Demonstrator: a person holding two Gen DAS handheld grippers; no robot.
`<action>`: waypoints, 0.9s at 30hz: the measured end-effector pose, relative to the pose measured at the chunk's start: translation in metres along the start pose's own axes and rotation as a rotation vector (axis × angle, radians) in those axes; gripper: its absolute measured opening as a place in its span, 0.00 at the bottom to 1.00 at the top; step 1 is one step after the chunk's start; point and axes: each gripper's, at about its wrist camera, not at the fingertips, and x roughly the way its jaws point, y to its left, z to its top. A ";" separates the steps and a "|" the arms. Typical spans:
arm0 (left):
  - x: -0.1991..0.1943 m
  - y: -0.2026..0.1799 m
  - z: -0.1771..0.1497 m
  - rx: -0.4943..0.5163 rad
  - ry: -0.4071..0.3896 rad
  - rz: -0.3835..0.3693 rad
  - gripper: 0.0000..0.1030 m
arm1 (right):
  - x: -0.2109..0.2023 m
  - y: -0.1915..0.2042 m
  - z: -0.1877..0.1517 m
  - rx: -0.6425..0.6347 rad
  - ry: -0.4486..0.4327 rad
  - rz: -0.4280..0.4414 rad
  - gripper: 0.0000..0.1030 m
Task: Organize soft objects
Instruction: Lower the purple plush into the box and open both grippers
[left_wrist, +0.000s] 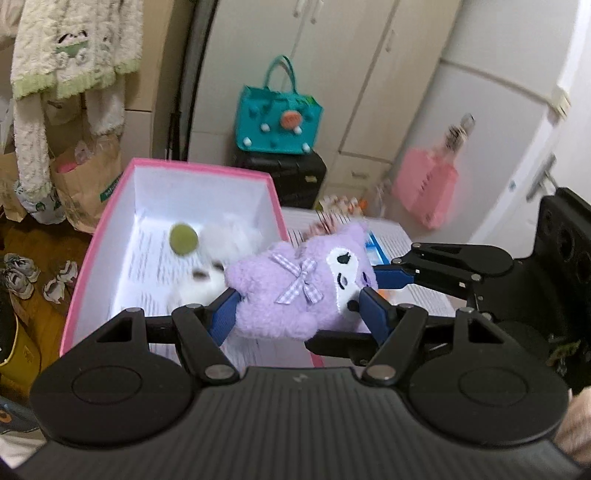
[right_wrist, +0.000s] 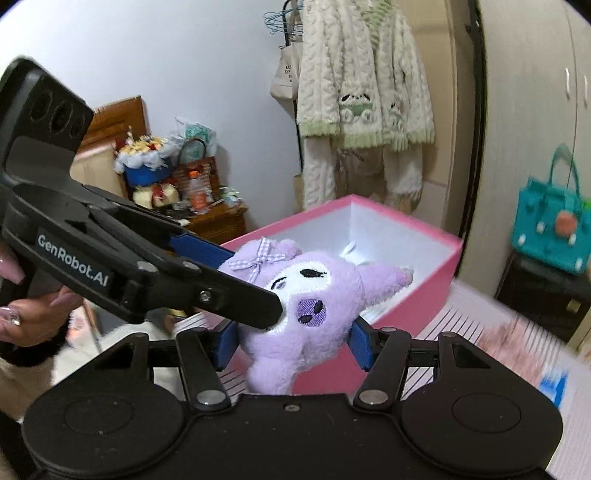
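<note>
A fluffy lilac plush toy (left_wrist: 295, 291) with a gingham bow was pinched by both grippers, left (left_wrist: 297, 306) and right (right_wrist: 291, 341), jaws half-spread on its pile. Behind stood a rectangular pink cardboard box (left_wrist: 207, 171), smooth white inside.

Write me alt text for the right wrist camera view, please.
Both grippers clamp a purple plush toy in front of an open pink box: the right gripper squeezes its lower body, the left gripper reaches in from the left at its head. A fluffy cream garment hangs behind.

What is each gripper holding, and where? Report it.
Both hold the purple plush toy: the left gripper across its body, the right gripper at its lower body, below the face.
</note>
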 end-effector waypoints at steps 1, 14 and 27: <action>0.005 0.004 0.007 -0.007 -0.007 0.008 0.67 | 0.006 -0.004 0.008 -0.014 0.008 -0.004 0.64; 0.102 0.083 0.065 -0.235 0.062 0.047 0.69 | 0.110 -0.059 0.059 -0.116 0.173 -0.054 0.64; 0.166 0.131 0.066 -0.462 0.197 0.002 0.70 | 0.161 -0.072 0.058 -0.276 0.328 -0.151 0.65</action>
